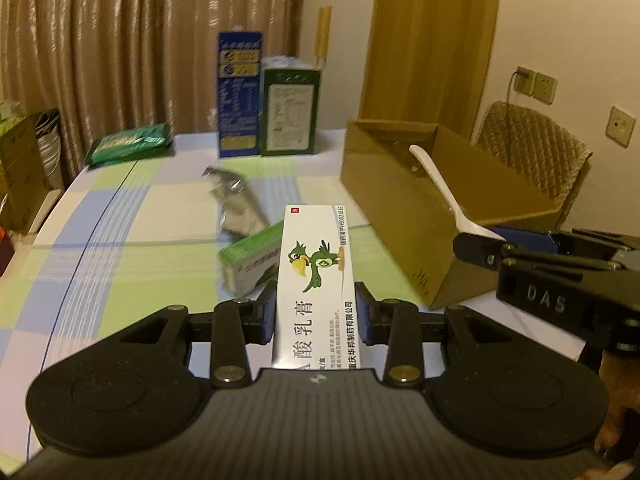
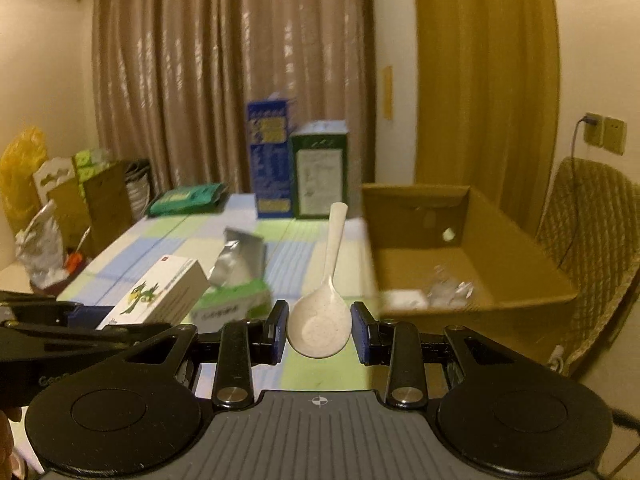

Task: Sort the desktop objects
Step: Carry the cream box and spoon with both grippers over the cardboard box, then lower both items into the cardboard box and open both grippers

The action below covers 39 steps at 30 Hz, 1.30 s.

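My left gripper (image 1: 316, 312) is shut on a white medicine box with a green parrot (image 1: 316, 276), held above the table; the box also shows in the right wrist view (image 2: 160, 296). My right gripper (image 2: 319, 332) is shut on the bowl of a white spoon (image 2: 324, 308), handle pointing away; the spoon shows in the left wrist view (image 1: 444, 192) beside the open cardboard box (image 1: 404, 216). A green-and-white box (image 1: 252, 260) and a silver foil pack (image 1: 236, 200) lie on the checked tablecloth (image 1: 120, 248).
A blue carton (image 1: 238, 96) and a green carton (image 1: 289, 112) stand at the table's far edge, with a green packet (image 1: 130, 144) to their left. The cardboard box (image 2: 460, 248) holds small items. A wicker chair (image 2: 592, 248) stands on the right. Clutter sits beyond the left edge.
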Motion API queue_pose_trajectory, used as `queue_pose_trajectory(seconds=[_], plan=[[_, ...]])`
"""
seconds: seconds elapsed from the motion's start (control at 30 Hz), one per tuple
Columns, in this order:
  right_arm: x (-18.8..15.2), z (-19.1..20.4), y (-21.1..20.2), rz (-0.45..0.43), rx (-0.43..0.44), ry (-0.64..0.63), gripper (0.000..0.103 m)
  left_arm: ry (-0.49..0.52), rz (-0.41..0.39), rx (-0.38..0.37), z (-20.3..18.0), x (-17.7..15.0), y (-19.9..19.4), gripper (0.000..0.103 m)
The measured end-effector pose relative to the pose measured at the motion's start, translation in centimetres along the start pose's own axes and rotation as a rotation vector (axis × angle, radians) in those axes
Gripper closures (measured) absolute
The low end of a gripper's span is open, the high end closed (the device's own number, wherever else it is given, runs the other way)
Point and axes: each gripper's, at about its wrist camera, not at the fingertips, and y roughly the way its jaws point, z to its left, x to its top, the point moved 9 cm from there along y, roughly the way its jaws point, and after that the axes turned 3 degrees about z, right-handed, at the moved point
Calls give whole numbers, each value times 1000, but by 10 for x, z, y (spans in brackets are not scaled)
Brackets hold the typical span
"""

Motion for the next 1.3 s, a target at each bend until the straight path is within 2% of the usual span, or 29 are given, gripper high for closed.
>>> queue_pose_trajectory(seconds=[0.4,0.7,1.07,1.13,1.3], plan=[[60,-92,-2,-19,-54,49,72,75,-60,-111,-82,76,24,70],[56,-144,25,31,-90,58,72,100,-33,-178,-131,106,70,70],[39,-171,65,82,-92,78,72,69,-7,-226,-147,117,138,68],[37,-172,70,87,-91,80,72,69,4,-207,-146,117,148,63],[32,-172,79,104,-76,79,72,54,16,-193,-134,110,155,63]])
